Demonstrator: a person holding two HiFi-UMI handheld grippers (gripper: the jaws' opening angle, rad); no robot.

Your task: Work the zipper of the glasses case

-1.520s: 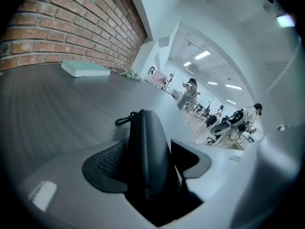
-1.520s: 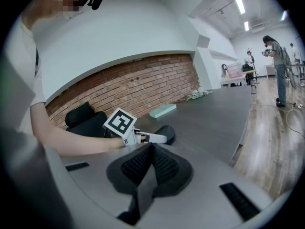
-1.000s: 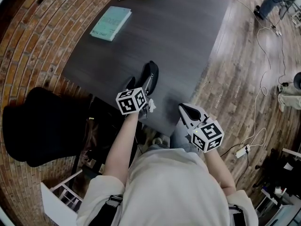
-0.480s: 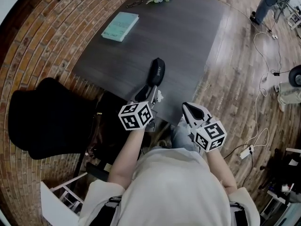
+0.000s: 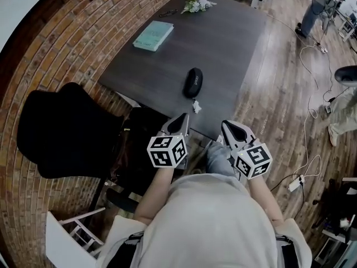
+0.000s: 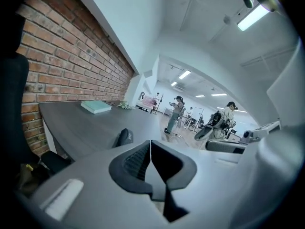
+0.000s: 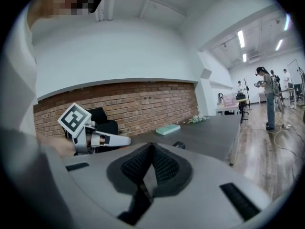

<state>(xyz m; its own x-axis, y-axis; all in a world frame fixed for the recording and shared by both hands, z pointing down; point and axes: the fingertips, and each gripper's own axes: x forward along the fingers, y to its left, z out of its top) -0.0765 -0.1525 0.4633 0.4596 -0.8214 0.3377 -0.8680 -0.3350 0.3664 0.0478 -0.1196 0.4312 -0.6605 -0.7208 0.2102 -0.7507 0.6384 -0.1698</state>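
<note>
The black glasses case (image 5: 193, 82) lies on the dark table (image 5: 223, 43), near its front edge, with a small white scrap (image 5: 196, 106) beside it. My left gripper (image 5: 181, 118) hangs off the table's front edge, short of the case; its jaws have just been closing and now stand shut with nothing between them. In the left gripper view the case (image 6: 124, 137) sits beyond the shut jaws. My right gripper (image 5: 227, 125) is shut and empty, level with the left, also off the table. The right gripper view shows the case (image 7: 179, 145) and the left gripper (image 7: 127, 140).
A teal book (image 5: 153, 36) and a small bunch of flowers (image 5: 195, 4) lie at the table's far side. A black chair (image 5: 61, 130) stands at the left by the brick wall. Cables (image 5: 304, 166) run over the wood floor at the right.
The left gripper has let go of the case, drawn back off the table and shut. The right gripper has drawn back too. The case stays on the table.
</note>
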